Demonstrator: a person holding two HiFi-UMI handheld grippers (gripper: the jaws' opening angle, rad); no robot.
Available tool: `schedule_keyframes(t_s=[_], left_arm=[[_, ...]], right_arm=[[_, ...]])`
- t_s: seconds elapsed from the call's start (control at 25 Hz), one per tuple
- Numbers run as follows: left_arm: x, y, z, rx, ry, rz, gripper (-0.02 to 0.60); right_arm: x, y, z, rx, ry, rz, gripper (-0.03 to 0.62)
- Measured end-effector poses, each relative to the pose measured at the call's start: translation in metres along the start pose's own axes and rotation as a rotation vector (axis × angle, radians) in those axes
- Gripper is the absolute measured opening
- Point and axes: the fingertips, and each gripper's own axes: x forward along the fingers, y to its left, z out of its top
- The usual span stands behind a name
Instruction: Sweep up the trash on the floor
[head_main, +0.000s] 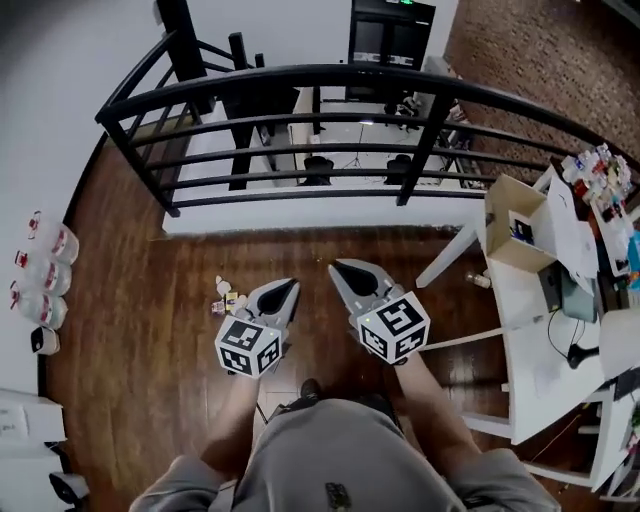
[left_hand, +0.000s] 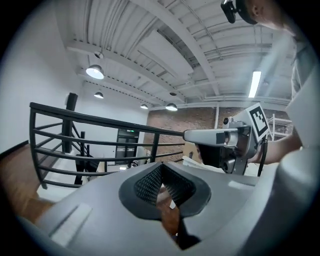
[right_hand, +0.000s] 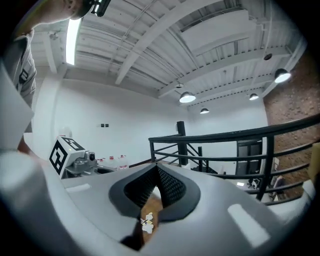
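A small pile of paper scraps, the trash, lies on the dark wood floor just left of my left gripper. That gripper is shut, held level and empty, with its pads meeting in the left gripper view. My right gripper is beside it, also shut and empty, and points towards the railing. In the right gripper view, its jaws are closed and white scraps show on the floor below them. Each gripper shows in the other's view: the right gripper and the left gripper.
A black metal railing curves across ahead, with a drop behind it. A white table with a cardboard box and clutter stands at the right. Clear bottles line the left wall. The person's legs are at the bottom.
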Motion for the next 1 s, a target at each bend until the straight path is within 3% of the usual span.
schedule_keyframes(t_s=[0.2, 0.48, 1.0], left_arm=[[-0.065, 0.035, 0.020, -0.031, -0.043, 0.115, 0.005], [-0.118, 0.053, 0.032, -0.046, -0.078, 0.198, 0.005], [-0.138, 0.052, 0.042, -0.033, -0.100, 0.215, 0.005]], right_arm=[[0.046, 0.066, 0.024, -0.049, -0.001, 0.144, 0.000], [0.070, 0.126, 0.040, -0.088, -0.011, 0.265, 0.000], [0.072, 0.149, 0.048, -0.090, -0.023, 0.298, 0.000]])
